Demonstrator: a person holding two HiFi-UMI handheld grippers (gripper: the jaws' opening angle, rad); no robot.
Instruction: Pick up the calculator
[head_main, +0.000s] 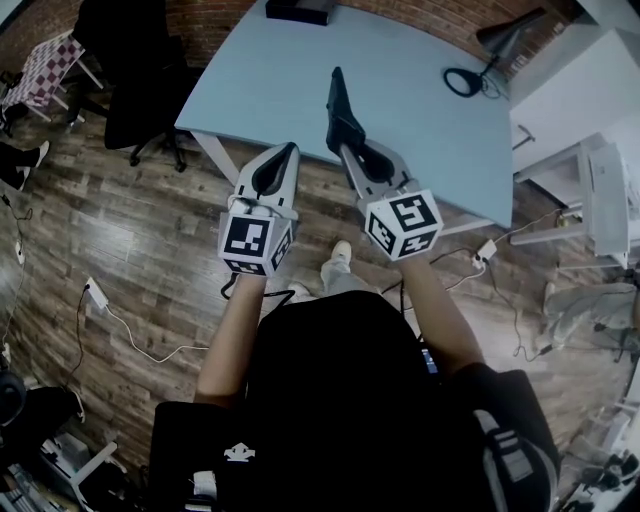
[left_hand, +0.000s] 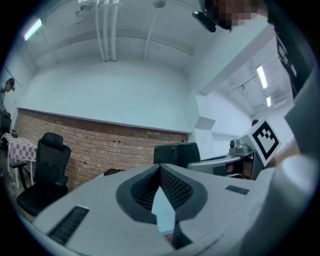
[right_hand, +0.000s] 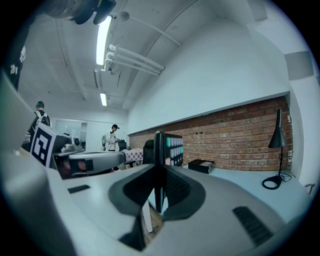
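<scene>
Beyond the person's black top (head_main: 330, 380), the right gripper (head_main: 345, 140) is clamped narrowly on the calculator (head_main: 337, 100), held edge-up with its long axis running forward along the jaws over the blue table (head_main: 430, 110), while the left gripper (head_main: 289, 150), closed and empty, hangs just beside it.

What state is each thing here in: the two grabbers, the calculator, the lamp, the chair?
Left gripper: shut, nothing in it.
Right gripper: shut on the calculator.
Calculator: held on edge, off the table.
Lamp: standing on the table, seemingly unlit.
Chair: unoccupied.
</scene>
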